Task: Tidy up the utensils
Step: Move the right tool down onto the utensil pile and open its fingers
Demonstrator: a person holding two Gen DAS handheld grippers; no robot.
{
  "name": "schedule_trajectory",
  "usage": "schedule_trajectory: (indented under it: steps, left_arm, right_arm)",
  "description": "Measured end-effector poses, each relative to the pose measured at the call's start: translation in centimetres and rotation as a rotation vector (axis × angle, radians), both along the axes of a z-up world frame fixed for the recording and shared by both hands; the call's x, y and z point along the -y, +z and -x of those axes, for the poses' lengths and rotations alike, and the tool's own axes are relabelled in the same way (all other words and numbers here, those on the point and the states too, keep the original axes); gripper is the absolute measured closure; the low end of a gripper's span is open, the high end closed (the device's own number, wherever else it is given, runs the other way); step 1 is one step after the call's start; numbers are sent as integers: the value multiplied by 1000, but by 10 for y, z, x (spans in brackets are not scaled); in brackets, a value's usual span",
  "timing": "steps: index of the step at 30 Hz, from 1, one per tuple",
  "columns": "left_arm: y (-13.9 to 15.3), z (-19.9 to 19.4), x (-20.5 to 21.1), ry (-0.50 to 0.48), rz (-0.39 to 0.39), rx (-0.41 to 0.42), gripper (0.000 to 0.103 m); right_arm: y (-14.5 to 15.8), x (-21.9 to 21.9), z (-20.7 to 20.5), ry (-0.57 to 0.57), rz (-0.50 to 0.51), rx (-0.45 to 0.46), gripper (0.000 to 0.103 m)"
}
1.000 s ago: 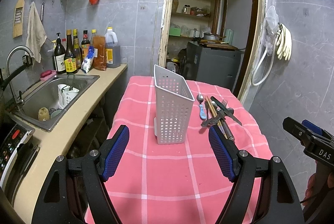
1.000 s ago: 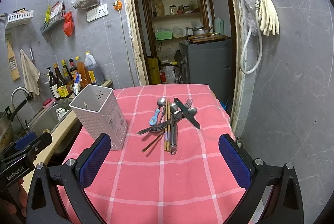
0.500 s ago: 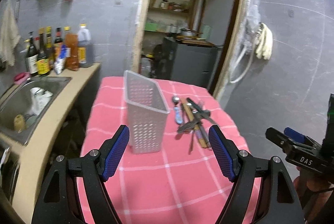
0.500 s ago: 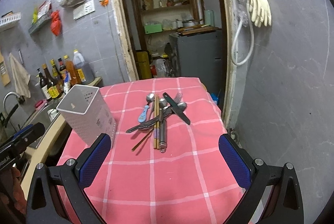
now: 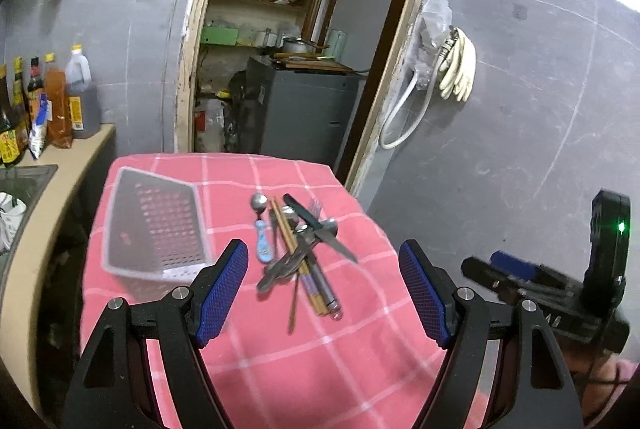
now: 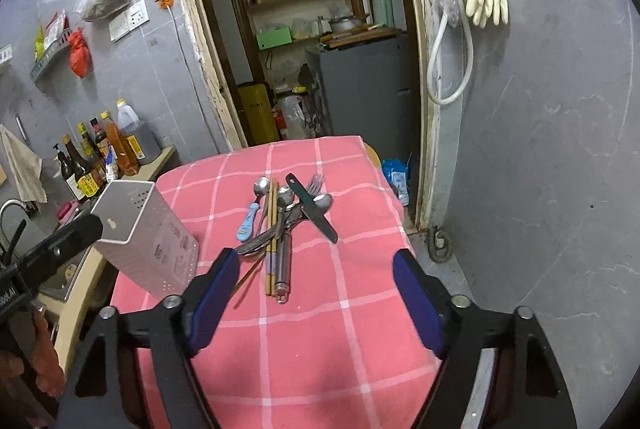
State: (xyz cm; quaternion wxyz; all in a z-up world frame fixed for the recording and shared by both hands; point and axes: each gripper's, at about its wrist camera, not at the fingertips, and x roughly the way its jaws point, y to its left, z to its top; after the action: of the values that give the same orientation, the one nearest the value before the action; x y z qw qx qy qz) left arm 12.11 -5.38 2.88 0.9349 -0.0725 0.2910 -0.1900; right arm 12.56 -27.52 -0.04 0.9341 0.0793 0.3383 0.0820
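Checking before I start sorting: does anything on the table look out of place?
Yes: the utensils lie in a crossed heap on the tablecloth instead of in the white holder, which stands upright beside them.

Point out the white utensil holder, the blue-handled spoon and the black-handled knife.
white utensil holder (image 6: pixel 160 241): right wrist view, on its perforated side wall.
blue-handled spoon (image 6: pixel 247 225): right wrist view, on its blue handle.
black-handled knife (image 6: pixel 301 192): right wrist view, on its black handle.

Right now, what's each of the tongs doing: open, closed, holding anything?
Left tongs: open, empty, above the utensil pile.
Right tongs: open, empty, facing the same pile.
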Motion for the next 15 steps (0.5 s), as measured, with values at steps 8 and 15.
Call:
schedule_trajectory:
  steps: [8, 15]
  left_arm:
    - [-15, -80, 33, 153, -61, -108, 44]
    - [-46, -163, 46, 280, -128, -230, 63]
  right_arm:
    - [-20, 26, -80, 142, -54, -98, 52]
    - [-51, 28, -177, 362, -82, -212, 67]
